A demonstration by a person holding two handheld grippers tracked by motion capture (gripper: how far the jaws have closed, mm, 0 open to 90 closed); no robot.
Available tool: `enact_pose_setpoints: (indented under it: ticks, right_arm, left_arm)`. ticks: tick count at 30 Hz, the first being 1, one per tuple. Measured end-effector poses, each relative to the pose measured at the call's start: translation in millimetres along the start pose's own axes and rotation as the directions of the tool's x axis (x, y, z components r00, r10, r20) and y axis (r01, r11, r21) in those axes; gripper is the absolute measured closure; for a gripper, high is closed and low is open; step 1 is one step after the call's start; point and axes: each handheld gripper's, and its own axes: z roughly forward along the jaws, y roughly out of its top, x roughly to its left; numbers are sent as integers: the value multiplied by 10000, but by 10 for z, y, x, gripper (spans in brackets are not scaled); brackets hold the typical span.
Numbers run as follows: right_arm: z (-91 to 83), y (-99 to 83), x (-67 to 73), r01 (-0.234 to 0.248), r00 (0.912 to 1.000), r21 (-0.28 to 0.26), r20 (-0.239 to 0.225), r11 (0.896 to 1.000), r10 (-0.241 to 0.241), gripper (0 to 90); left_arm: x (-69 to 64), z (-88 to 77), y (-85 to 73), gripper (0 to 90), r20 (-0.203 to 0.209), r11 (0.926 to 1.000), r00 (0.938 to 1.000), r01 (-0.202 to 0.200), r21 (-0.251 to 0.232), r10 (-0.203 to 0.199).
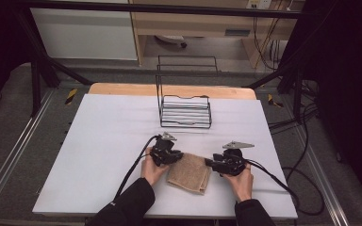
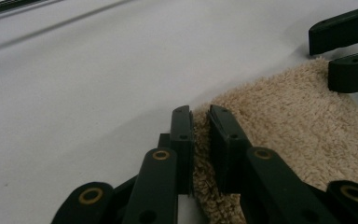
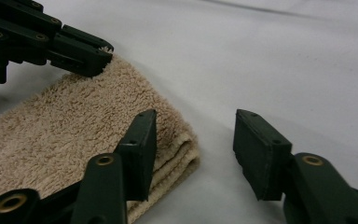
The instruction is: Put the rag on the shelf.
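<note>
From up high we see both our hands low on the table [image 1: 103, 136], each holding a tool beside the folded tan towel [image 1: 188, 173]. The left tool [image 2: 200, 116] pinches a towel edge tight between its jaws, seen close up. The right tool [image 3: 193, 135] stands half wide around the towel's folded corner, one jaw on the cloth, the other on bare table.
</note>
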Motion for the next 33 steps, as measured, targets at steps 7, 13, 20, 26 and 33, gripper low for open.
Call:
enact_pose_setpoints:
  ticks: [7, 13, 20, 26, 33]
  right_arm:
    - [30, -9, 12, -422, 9991, 273, -69, 9987, 424, 660]
    - [58, 0, 28, -622, 9979, 377, -150, 9973, 628, 733]
    - [73, 9, 25, -1045, 9935, 536, -395, 9931, 1067, 825]
    - [69, 15, 20, -1027, 9934, 532, -467, 9933, 1052, 843]
    - [4, 41, 32, -976, 9922, 192, -758, 9950, 988, 849]
  left_arm:
    - [-5, 1, 4, 801, -5, 10000, 10000, -6, 40, 6]
    - [-17, 3, 24, 819, -52, 9999, 10000, 5, 156, -4]
    - [23, 0, 29, 837, 222, 9997, 9996, 151, 192, -155]
    - [70, -12, 30, 847, 539, 9996, 9983, 219, 177, -229]
    - [39, -82, -1, 850, 380, 9999, 9992, 103, -21, -102]
